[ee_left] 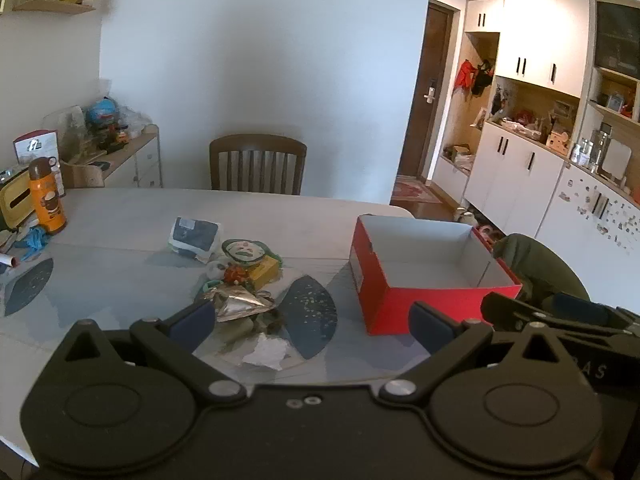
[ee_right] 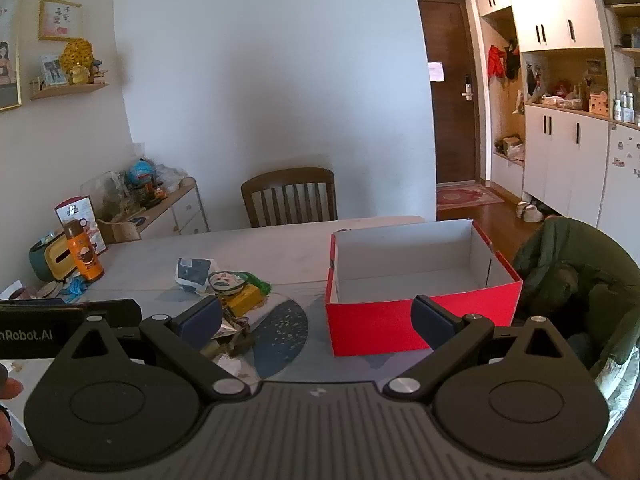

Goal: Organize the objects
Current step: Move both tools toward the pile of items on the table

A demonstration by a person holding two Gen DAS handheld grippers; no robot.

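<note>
A heap of small items (ee_left: pixel 244 300) lies mid-table: a silver foil pouch (ee_left: pixel 240 303), a yellow box (ee_left: pixel 262 272), a blue and white packet (ee_left: pixel 194 237), a round painted tin (ee_left: pixel 243 251) and crumpled white paper (ee_left: pixel 266 354). To its right stands a red box (ee_left: pixel 424 276), open on top and empty, seen too as the red box (ee_right: pixel 416 284). My left gripper (ee_left: pixel 312 326) hovers open just in front of the heap. My right gripper (ee_right: pixel 316 320) is open, holding nothing, in front of the red box's near wall, with the heap (ee_right: pixel 232 304) at its left finger.
An orange flask (ee_left: pixel 47 196) and a yellow tissue box (ee_left: pixel 16 202) stand at the table's left edge (ee_left: pixel 12 240). A wooden chair (ee_left: pixel 258 164) faces the far side. A green jacket (ee_right: pixel 572 280) drapes a chair on the right. White cabinets (ee_right: pixel 568 152) line the right wall.
</note>
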